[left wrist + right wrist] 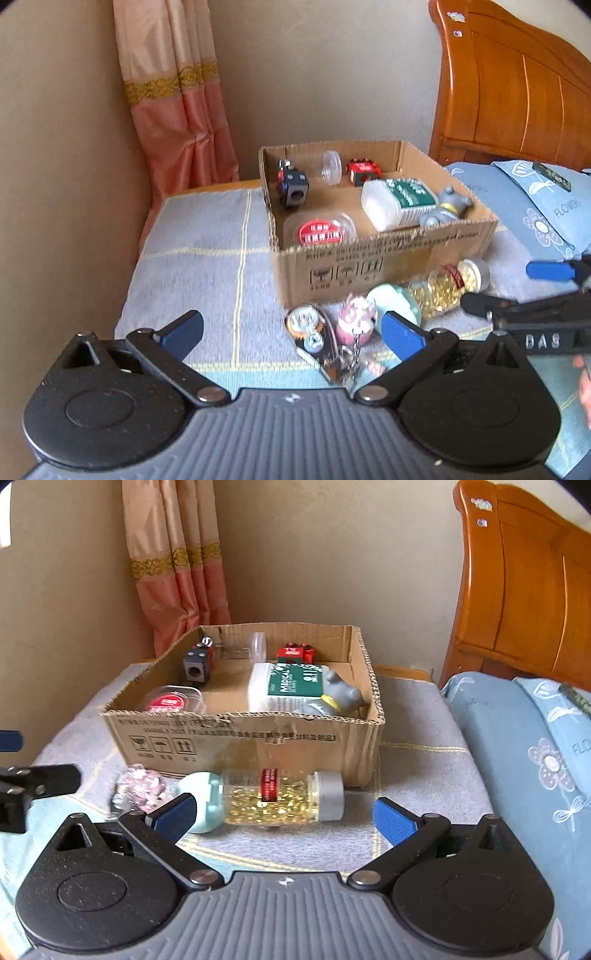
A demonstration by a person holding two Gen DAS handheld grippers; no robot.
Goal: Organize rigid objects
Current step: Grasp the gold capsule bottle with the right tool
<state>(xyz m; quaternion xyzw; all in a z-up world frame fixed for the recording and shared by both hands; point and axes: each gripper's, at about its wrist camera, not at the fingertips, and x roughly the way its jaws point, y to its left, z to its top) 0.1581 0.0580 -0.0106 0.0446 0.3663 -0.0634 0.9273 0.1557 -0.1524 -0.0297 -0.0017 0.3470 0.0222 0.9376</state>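
Note:
An open cardboard box (369, 266) (236, 738) stands on the grey checked cloth and holds a white medical bottle (399, 201), a grey bear figure (445, 210), a red-labelled clear tub (319, 230) and two cube toys. In front of it lie a capsule bottle (273, 797) (448, 286), a teal round piece (199, 801), a pink figure keychain (354, 321) and a metal keychain (314, 332). My left gripper (291, 334) is open, with the keychains just ahead between its fingers. My right gripper (284, 816) is open, its blue pads either side of the capsule bottle without touching it.
A wooden headboard (517, 85) and blue flowered pillows (524, 760) lie to the right. A pink curtain (177, 103) hangs at the back left by the wall. The cloth's left edge (136, 266) drops off near the wall. A hand shows at the right edge (585, 384).

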